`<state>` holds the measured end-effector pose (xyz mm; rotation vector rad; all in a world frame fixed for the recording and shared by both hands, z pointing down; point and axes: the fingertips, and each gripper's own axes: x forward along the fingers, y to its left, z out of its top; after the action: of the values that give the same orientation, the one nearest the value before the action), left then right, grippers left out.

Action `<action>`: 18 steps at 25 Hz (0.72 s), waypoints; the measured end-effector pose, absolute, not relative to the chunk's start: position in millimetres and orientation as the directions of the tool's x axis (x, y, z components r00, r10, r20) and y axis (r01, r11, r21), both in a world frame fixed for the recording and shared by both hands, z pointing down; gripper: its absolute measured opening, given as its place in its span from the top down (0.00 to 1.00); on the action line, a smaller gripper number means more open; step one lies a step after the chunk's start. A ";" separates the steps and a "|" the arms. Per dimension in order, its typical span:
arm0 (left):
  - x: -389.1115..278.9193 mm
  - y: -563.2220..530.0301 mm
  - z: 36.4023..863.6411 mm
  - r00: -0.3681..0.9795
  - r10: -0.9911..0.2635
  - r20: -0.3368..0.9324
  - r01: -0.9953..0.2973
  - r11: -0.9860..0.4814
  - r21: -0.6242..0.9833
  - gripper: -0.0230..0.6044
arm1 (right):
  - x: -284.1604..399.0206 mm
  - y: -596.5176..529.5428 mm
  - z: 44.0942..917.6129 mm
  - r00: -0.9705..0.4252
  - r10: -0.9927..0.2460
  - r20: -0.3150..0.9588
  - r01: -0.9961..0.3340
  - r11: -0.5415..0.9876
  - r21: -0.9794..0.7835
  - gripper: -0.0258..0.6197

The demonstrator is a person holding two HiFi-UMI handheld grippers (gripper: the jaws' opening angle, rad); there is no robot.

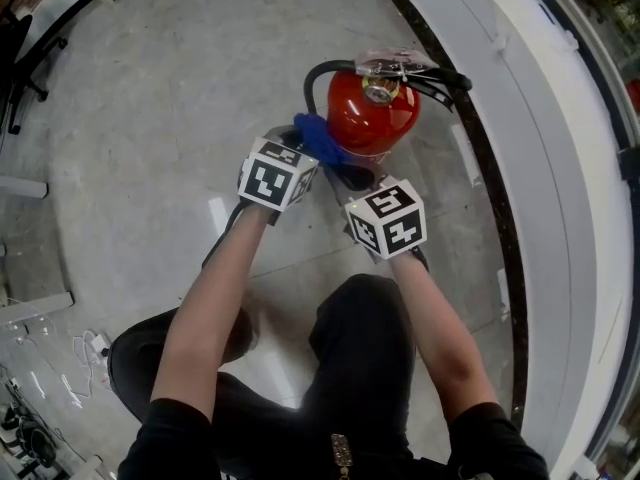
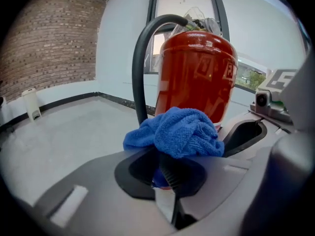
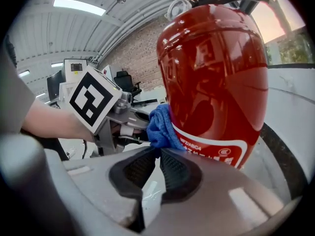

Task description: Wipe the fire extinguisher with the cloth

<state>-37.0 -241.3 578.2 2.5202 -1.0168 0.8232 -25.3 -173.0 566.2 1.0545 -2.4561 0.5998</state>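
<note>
A red fire extinguisher stands upright on the grey floor, its black hose arching over its left side. A bunched blue cloth lies against the lower left of the cylinder. My left gripper is shut on the blue cloth, which bulges over its tips in front of the extinguisher. My right gripper sits close under the extinguisher, its jaws nearly together, pinching an edge of the cloth. From the head view both grippers meet at the cloth.
A curved white wall with a dark base strip runs close behind the extinguisher on the right. The person's black-clad legs are below. A chair base stands far left and cables lie at the lower left.
</note>
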 end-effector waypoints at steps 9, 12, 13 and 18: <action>-19.2 -205.4 596.4 0.587 -0.483 0.650 -0.686 -0.723 0.082 0.94 | 20.1 -162.7 580.2 -0.594 -0.613 0.521 -0.790 0.566 -0.236 0.92; -5.7 -187.7 604.2 0.597 -0.457 0.659 -0.673 -0.733 0.102 0.94 | 44.1 -160.8 588.1 -0.564 -0.637 0.526 -0.816 0.525 -0.240 0.92; -0.7 -183.6 604.9 0.604 -0.449 0.658 -0.669 -0.735 0.113 0.94 | 51.2 -162.7 589.0 -0.554 -0.649 0.522 -0.825 0.513 -0.237 0.92; 41.4 -164.2 603.3 0.651 -0.410 0.639 -0.645 -0.743 0.180 0.94 | 94.1 -175.4 587.3 -0.495 -0.709 0.503 -0.867 0.446 -0.225 0.93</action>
<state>41.4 -164.2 603.3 2.4772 -0.8316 0.8197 94.1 -175.4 587.3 1.3431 -2.3663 0.6579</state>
